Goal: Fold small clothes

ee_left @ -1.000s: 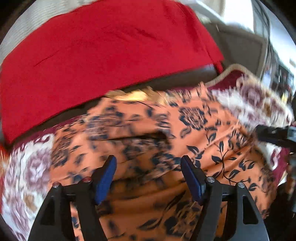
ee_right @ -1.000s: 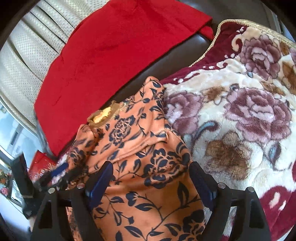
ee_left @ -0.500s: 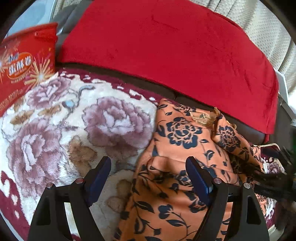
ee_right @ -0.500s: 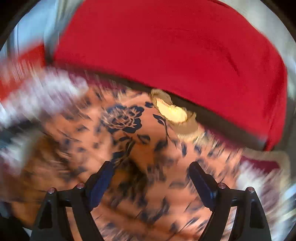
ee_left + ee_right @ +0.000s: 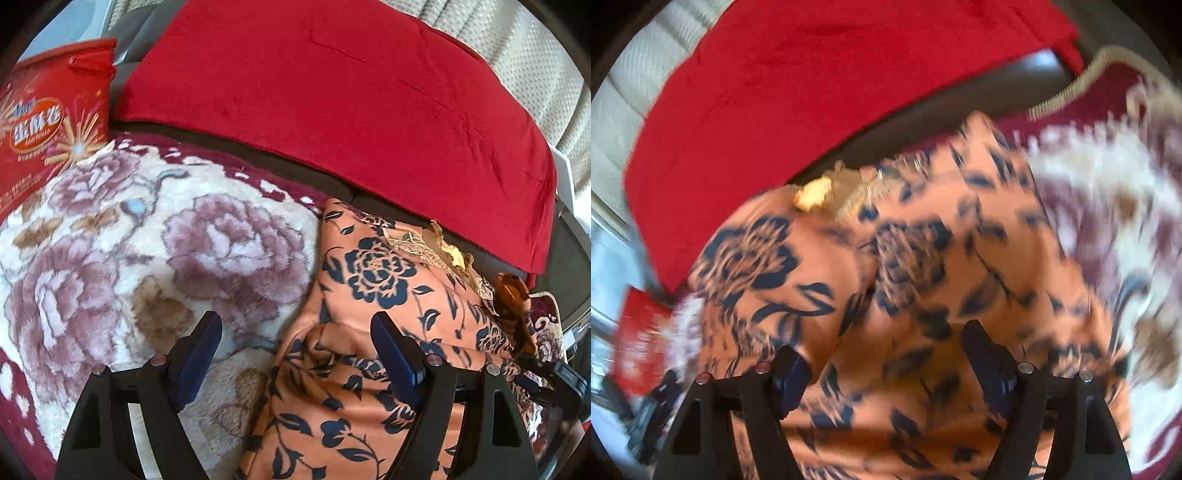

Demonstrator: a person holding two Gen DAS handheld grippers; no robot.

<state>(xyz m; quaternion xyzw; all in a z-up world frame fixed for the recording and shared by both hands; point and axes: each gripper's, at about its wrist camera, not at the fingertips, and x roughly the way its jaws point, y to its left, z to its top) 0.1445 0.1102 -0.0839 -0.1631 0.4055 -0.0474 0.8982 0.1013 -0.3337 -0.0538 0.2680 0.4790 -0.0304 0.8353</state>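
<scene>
Plush blanket [image 5: 110, 258] with big mauve roses on cream, dark red border, covers the work surface; behind it a strip of dark sofa seat [image 5: 280, 166] and a large red cloth [image 5: 332, 103] spread over the backrest. Pale ribbed curtain [image 5: 535, 55] shows at upper right in the left wrist view. Red snack bag [image 5: 48, 118] with firework print stands at the blanket's far left corner.

Orange garment [image 5: 369, 295], navy flower and leaf print, lies bunched on the right part of the blanket, its top edge reaching the sofa seat. Tan lace trim [image 5: 417, 243] and a small yellow patch sit at that top edge, just below the red cloth.

Left gripper [image 5: 295, 350]: fingers wide apart, blue pads clear. Left pad hangs over bare blanket, right pad over the garment's left portion; the garment's left edge falls between them. Nothing clamped.

Right gripper [image 5: 882, 358]: view heavily motion-blurred. Jaws closing, still well apart, with orange garment [image 5: 923, 258] between and beneath them. Left pad looks partly tucked behind a raised fold of the cloth; whether either pad presses on the fabric cannot be told through the blur. The other gripper's dark tip shows at the right edge of the left wrist view, beside the garment's right side
</scene>
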